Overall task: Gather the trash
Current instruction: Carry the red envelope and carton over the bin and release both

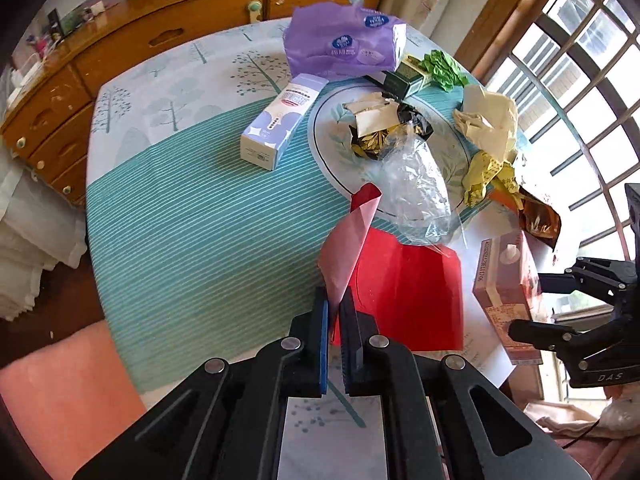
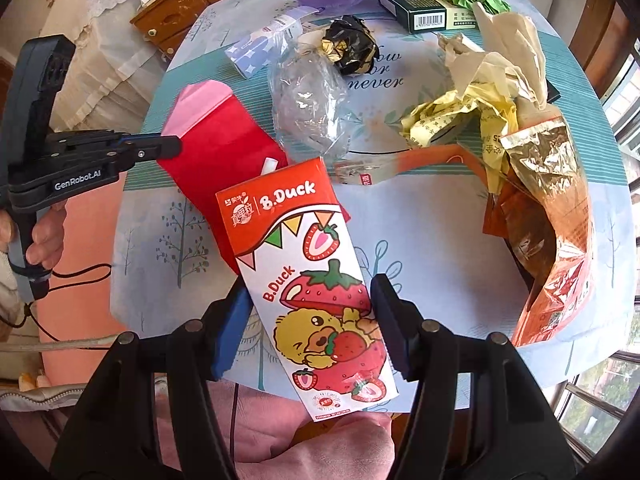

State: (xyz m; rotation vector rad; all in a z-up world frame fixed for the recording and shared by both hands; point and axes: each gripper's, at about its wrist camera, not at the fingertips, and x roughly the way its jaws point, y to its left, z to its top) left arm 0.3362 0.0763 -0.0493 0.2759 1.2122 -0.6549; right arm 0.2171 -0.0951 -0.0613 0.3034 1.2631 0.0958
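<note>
A: Counter, round, teal-striped cloth, carries the whole litter. Far side: purple tissue pack, with a pale lilac box lying in front of it. Right of centre: crumpled cream paper, with a torn foil snack bag nearer

B: Step in hand?

A: Gathering, I judge, both hands loaded and most of the pile untouched. Left gripper has its jaws pressed together on the pink flap of the red envelope; the flap stands up out of the jaws while the red body lies flat on the counter just ahead of them

B: And the right?

A: Right gripper holds the strawberry milk carton across its width, one pad on each side, jaws wide but clamped. Carton tilted, top pointing far-left, at the near edge of the counter, partly over the envelope's corner in the right wrist view. Whether it is lifted or resting I cannot tell

B: Next move calls for?

A: Probably carrying both pieces off to a bin; none is in view, so where is unknown. The envelope is thin and gripped only by its flap; it may flop or slip. The clear plastic wrap overlaps its far edge and could drag along

B: Small items left?

A: Dark green box, black-and-gold wrapper, green paper scrap
</note>
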